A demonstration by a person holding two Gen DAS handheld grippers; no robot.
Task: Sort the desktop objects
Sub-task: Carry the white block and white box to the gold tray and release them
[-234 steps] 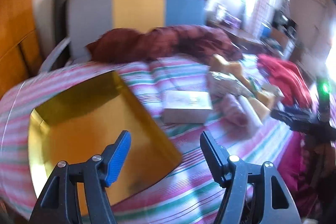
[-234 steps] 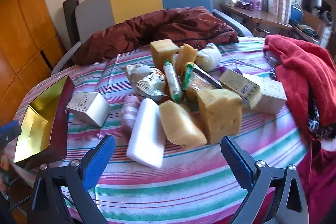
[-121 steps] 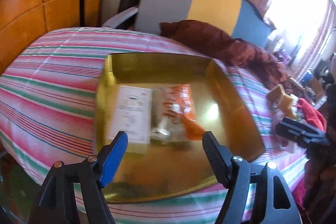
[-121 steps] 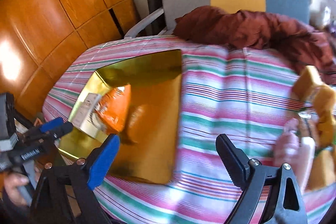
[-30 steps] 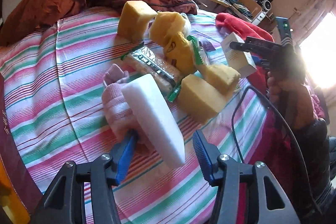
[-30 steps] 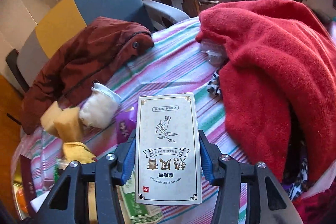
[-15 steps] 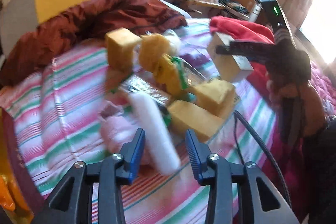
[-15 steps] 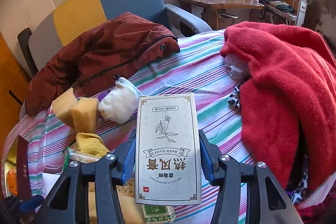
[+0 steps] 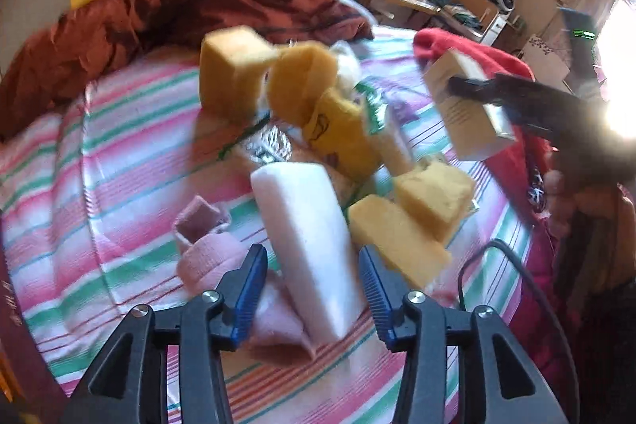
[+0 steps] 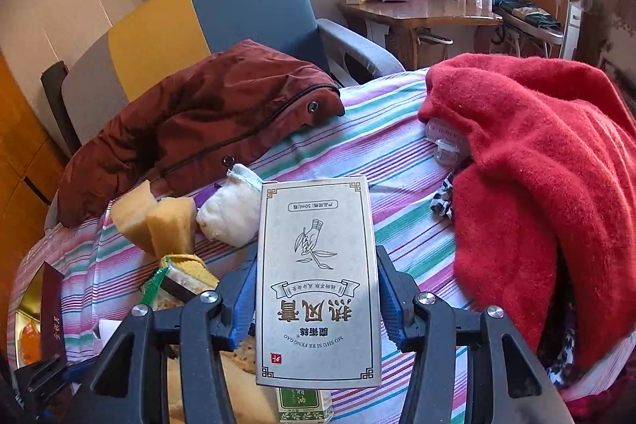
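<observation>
The right gripper [image 10: 314, 299], tilted downward above the pile, has its jaws clamped on the sides of a flat grey printed carton [image 10: 316, 281], lifted clear for sorting. The left gripper [image 9: 310, 291] angles steeply down, jaws opening astride a white foam block [image 9: 306, 237] lying near on the striped surface [image 9: 119, 161], not pressing it.

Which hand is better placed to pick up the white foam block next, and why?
Left. The left gripper already straddles the white foam block, its jaws opening with visible gaps either side. The right gripper is occupied, clamped on the cream carton.
</observation>
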